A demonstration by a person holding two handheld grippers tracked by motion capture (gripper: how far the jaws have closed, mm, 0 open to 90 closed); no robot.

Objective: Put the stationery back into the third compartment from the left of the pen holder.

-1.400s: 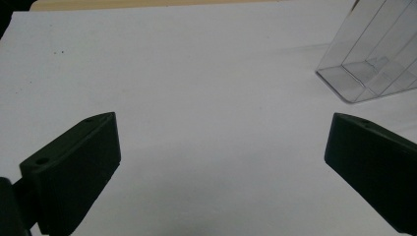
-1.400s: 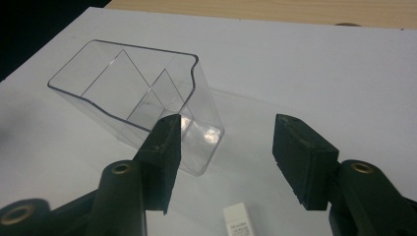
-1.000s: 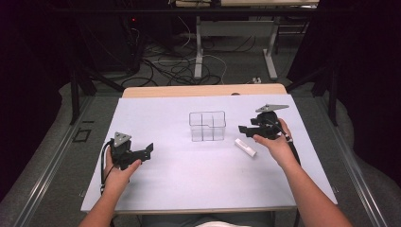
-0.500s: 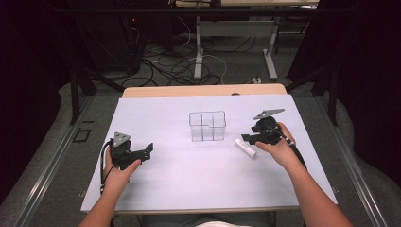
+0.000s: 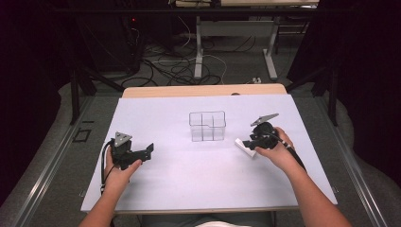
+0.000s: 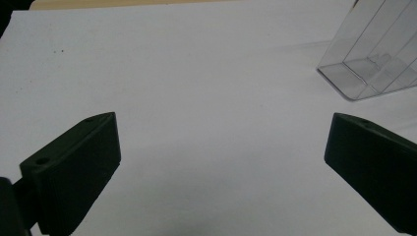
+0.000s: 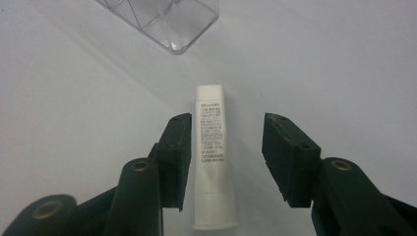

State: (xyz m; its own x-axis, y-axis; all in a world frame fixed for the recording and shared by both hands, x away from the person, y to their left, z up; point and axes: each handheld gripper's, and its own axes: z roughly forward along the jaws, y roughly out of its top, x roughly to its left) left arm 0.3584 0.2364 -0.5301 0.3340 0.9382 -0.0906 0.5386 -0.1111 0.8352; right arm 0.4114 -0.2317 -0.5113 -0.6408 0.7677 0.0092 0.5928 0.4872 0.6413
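White counter (image 5: 189, 189), dark room behind. White tube (image 7: 212, 162) lies flat just right of clear divided box (image 5: 207, 126). Right claw (image 5: 249, 140) straddles tube, jaws closing, one pad touching it, no grip yet. Left claw (image 5: 150, 150) wide, nothing between jaws.

Right tongs (image 7: 223, 162) lowered, closing around white tube (image 7: 212, 162).

High cam looks down – tool cams close, sharing clear box (image 5: 207, 126).
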